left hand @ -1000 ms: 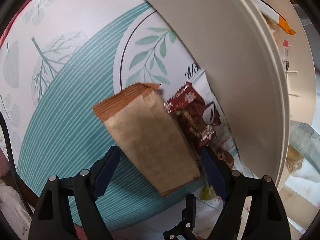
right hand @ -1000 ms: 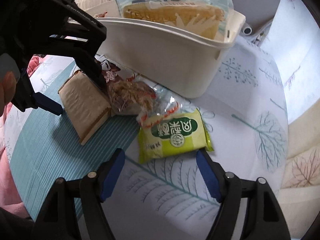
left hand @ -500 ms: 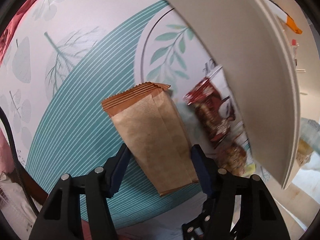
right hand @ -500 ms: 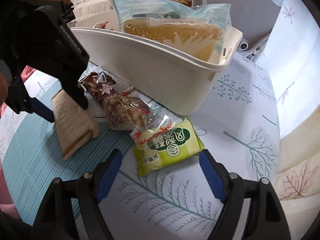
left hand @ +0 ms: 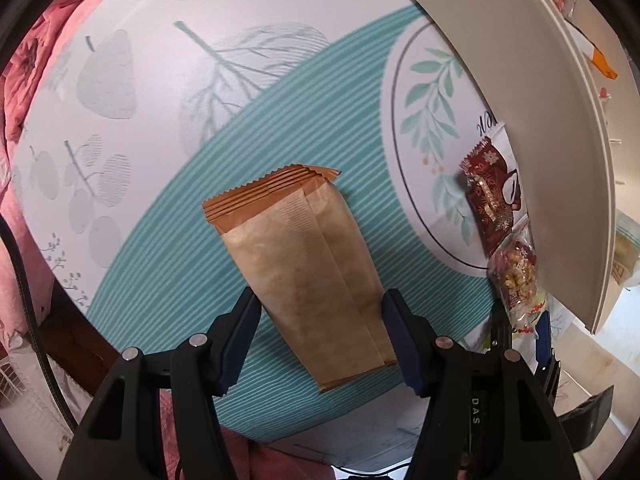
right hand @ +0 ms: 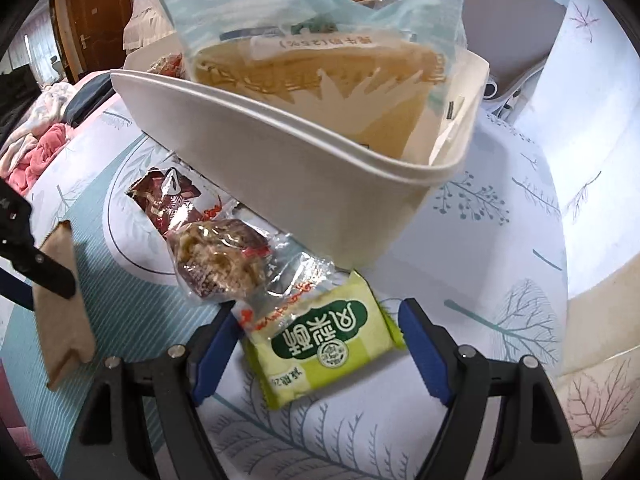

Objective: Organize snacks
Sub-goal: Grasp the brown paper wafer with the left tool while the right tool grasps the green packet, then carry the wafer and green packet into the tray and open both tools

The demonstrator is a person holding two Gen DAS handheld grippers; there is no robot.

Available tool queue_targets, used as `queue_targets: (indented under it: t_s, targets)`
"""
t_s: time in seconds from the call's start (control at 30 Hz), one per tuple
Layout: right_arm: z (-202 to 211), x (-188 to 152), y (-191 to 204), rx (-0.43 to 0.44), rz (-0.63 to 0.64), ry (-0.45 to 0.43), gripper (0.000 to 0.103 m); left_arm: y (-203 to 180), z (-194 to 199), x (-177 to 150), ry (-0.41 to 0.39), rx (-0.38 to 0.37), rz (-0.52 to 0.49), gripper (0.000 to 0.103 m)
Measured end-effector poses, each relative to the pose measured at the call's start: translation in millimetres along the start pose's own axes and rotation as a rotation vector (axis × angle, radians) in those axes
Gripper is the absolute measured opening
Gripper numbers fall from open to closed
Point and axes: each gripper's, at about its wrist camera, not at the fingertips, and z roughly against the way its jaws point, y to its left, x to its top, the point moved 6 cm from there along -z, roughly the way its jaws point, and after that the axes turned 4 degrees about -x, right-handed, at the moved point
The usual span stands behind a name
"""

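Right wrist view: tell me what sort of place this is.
Probably a bedroom in a home. A brown wooden door stands behind, pink clothes or bedding lie heaped at the left, and the white snack bin sits on a leaf-printed cloth that may cover a table or bed.

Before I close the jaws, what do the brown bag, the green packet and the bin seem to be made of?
Brown bag: probably kraft paper, matte, with crisp folds and a zigzag-cut top.
Green packet: likely plastic film, glossy, printed, with a crimped end seal.
Bin: seemingly rigid moulded plastic, cream, smooth, with a rolled rim.
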Motion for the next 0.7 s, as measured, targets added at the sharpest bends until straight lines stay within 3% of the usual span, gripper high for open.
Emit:
queue_targets:
  t_s: [0.1, 0.27, 0.43, 0.7]
  targets:
    - [0, -1, 0, -0.004, -0.028, 0.011, 0.078, 12, 6, 4, -0.004, -0.011, 0.003, 0.061]
    - [12, -18, -1, -0.004, -0.103, 0.031, 0.063, 21, 23, 15, -0.036, -0.042, -0.028, 0.061]
    - [20, -34, 7, -0.009, -0.133, 0.086, 0.061, 10, 46, 8, -0.077, -0.061, -0.087, 0.061]
    - [43, -51, 32, 0.106, -0.296, 0.178, 0.057, -8, 84, 16, -0.134, -0.046, -0.232, 0.061]
